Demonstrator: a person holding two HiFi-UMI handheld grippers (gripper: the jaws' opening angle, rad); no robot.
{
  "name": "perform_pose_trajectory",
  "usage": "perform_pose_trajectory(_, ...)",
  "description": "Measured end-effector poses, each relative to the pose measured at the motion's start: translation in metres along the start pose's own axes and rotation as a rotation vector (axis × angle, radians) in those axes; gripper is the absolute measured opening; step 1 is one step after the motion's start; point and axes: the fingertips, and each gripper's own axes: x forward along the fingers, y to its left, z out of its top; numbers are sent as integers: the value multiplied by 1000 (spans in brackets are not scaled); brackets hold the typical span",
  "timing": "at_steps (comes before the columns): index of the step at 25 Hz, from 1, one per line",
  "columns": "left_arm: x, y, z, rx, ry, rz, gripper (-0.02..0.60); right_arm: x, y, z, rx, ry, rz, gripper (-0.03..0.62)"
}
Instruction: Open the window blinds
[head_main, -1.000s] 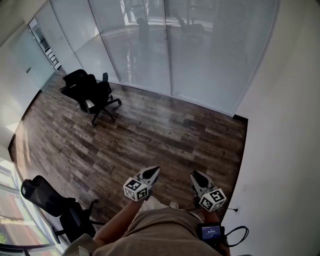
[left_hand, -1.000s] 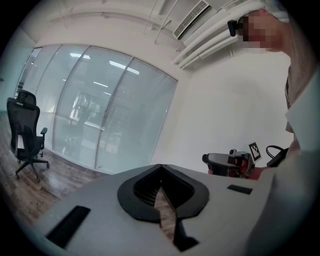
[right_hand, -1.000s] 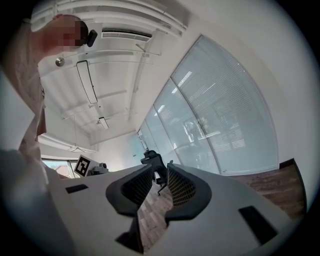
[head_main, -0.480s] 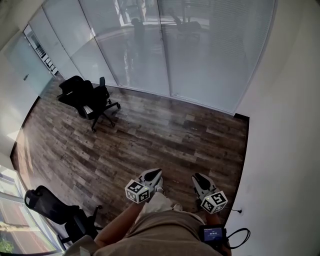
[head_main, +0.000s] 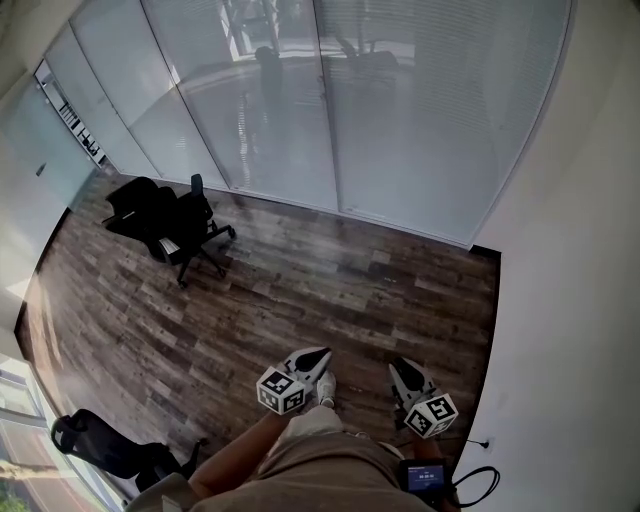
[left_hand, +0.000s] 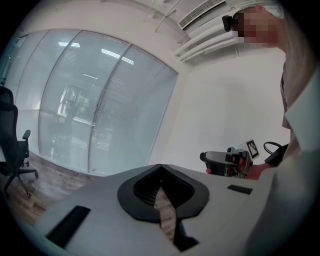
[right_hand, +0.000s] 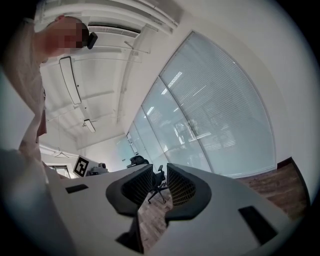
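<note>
While blinds (head_main: 430, 110) hang lowered, left hand-held gripper (head_main: 321, 353) closed, right hand-held gripper (head_main: 397, 365) parted (two, both empty).

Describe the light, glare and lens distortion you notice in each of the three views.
Head view: daylight washes out the glass wall, faint reflections float on it, and the wooden floor below shines; straight edges bow. Left gripper view: round fisheye picture with black corners; bright light reflections dot the glass. Right gripper view: same dark rim; the ceiling lamp bends.

Nothing legible anywhere tbh. Only black-and-white square patterns on the left marker cube (head_main: 283, 391) and right marker cube (head_main: 432, 415). Small lit screen (head_main: 425, 476) down low, too tiny to read.
</note>
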Motion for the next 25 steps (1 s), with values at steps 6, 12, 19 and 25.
perform_pose_trajectory(6, 14, 82, 35, -4, -11, -22, 14, 87, -12, 15, 6, -17, -20, 75)
perform_pose_trajectory(12, 23, 160, 69, -15, -60, -49, 14, 170, -24, 27, -20, -6, -34, 75)
perform_pose_trajectory(19, 44, 235, 96, -28, -82, -67, 14, 247, -38, 38, -31, -10, -39, 75)
perform_pose_trajectory(25, 72, 273, 114, -41, -91, -75, 14, 280, -70, 54, -48, -3, -71, 75)
